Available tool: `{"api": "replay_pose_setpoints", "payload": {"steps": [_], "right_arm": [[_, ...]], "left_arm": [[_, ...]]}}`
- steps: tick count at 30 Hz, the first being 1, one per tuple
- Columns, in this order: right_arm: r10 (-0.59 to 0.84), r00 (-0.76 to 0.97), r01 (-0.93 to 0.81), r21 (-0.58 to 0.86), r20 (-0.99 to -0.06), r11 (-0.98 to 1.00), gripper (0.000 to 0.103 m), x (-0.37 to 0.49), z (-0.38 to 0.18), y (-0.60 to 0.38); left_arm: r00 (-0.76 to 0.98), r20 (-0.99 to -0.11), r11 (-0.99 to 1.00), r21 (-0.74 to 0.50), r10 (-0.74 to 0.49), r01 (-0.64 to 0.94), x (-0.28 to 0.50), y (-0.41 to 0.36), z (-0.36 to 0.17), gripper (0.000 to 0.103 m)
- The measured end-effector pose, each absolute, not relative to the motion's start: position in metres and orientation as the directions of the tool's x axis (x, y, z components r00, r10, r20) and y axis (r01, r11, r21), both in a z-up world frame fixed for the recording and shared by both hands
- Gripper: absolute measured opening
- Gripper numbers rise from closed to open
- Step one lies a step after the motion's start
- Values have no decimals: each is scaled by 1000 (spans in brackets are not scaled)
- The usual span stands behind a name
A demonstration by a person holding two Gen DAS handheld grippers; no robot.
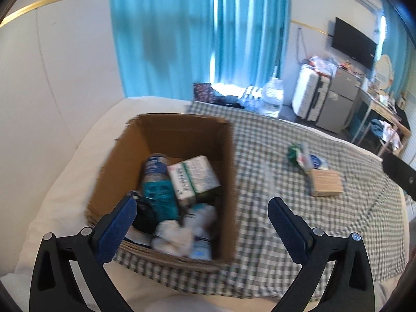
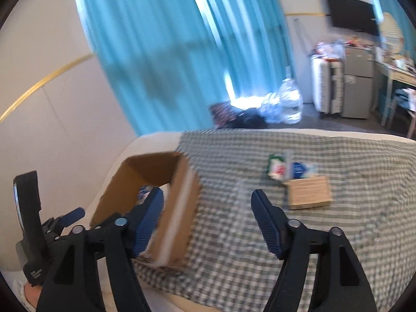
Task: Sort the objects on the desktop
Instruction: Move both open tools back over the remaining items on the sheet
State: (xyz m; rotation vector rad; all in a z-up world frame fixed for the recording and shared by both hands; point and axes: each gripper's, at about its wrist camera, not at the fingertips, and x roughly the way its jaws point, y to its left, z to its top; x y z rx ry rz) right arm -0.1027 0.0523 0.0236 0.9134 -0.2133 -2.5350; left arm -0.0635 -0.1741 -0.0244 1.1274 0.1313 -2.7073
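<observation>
Left gripper (image 1: 201, 209) and right gripper (image 2: 206, 202) both agape, empty, cardboard box (image 1: 182, 130) labels blurred, unreadable

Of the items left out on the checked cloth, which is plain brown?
The flat cardboard packet, the item nearest the camera in that cluster. The green-and-white packet and blue-and-white packet behind it are printed in colour.

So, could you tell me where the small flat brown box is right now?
In both wrist views the small flat brown box lies on the checked cloth, right of the cardboard box, beside the packets.

Left gripper (image 1: 201, 208), right gripper (image 2: 206, 200): jaws apart.
</observation>
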Motion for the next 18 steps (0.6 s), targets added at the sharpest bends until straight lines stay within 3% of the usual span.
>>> {"api": "replay_pose_setpoints", "payload": {"steps": [9,14,18], "right_arm": [[-296,-742,183,243,-602,-953,79,-77,13,163],[-278,-737,130,275,-616,-953,79,-79,-4,195],[-278,-730,124,279,-624,-952,79,-89,-19,200]], "left_arm": [[-667,-738,-989,4,-103,147,-68,-82,-51,103],[-633,-761,-990,121,-140,72,-80,-41,-78,103],[-608,-783,-991,113,-135,75,-93,-36,-95,103]]}}
